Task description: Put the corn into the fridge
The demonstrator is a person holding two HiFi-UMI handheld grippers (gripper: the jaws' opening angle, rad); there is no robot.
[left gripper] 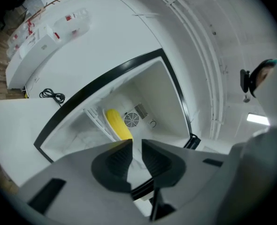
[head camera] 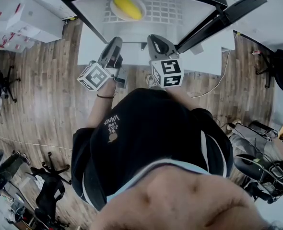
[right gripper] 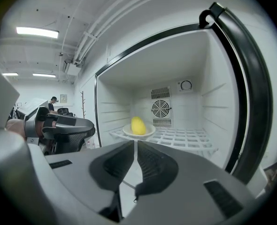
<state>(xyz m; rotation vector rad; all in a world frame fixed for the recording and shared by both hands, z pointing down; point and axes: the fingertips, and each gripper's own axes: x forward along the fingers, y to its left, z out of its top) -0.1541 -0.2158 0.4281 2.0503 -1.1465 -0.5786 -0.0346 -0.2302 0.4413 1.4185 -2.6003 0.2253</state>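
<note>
Corn (head camera: 127,6) sits on a plate (right gripper: 148,131) inside the open fridge (head camera: 199,6), top centre of the head view; left gripper (left gripper: 137,142) jaws released, slightly apart, right gripper (right gripper: 135,143) jaws clenched on nothing; likely risk: door (head camera: 223,18), upper right, left ajar or swung carelessly.

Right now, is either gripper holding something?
Nothing is held: left gripper and right gripper are empty; the yellow corn cob rests on a white plate.

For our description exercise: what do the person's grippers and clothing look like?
The left gripper and right gripper are grey, with tapering jaws and dark pads; each carries a white cube of black square markers. The person wears a black top.
</note>
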